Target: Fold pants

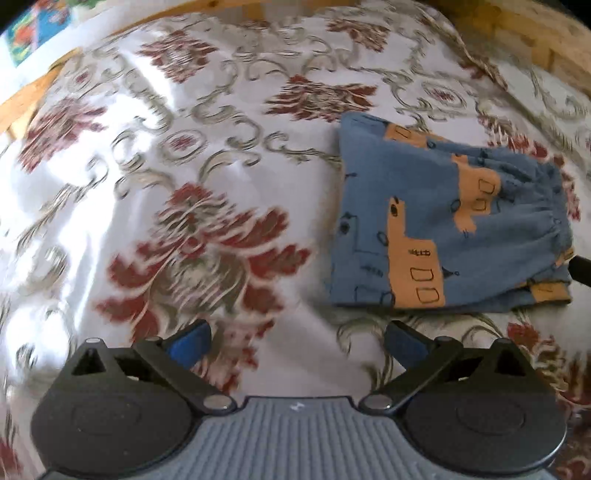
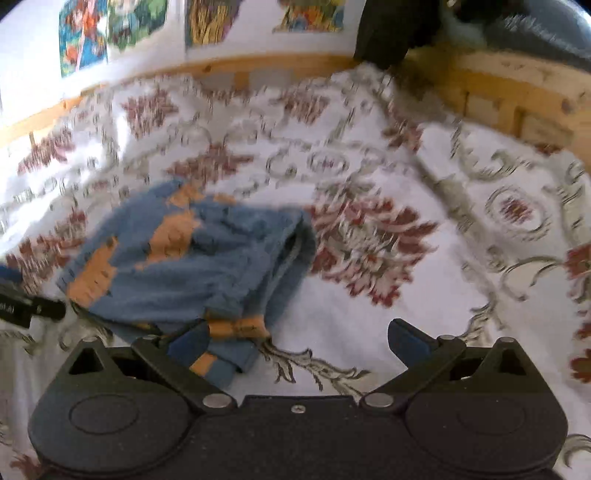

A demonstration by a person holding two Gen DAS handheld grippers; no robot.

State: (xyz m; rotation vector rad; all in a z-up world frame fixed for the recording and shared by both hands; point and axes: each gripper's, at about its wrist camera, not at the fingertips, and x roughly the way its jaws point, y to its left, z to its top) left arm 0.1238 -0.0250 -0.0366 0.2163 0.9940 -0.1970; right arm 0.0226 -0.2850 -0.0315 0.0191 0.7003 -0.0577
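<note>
Pants (image 1: 443,221), one pair, lie folded into a compact blue bundle with orange vehicle prints on the bedspread (image 1: 207,155), a white cloth with red flowers and grey-green scrolls. There are two grippers, one per view, and each shows two blue-padded fingers. The left gripper (image 1: 297,341) stands wide apart over bare bedspread, holding nothing, with the pants just ahead and to its right. The right gripper (image 2: 297,341) is spread wide as well and grips nothing; its left finger (image 2: 188,345) overlaps the near corner of the pants (image 2: 192,258), though whether it touches the cloth cannot be told.

No container is in view; the pants rest directly on the bedspread, which a wooden bed frame (image 2: 517,96) borders.

The left wrist view gives the sharper look: the printed top layer, the gathered waistband at the right and stacked layers at the near edge. The right wrist view is blurred, yet it alone shows four colourful pictures (image 2: 110,29) on the white wall, a dark object (image 2: 384,33) at the frame, and part of the other tool (image 2: 29,308) at the left edge.
</note>
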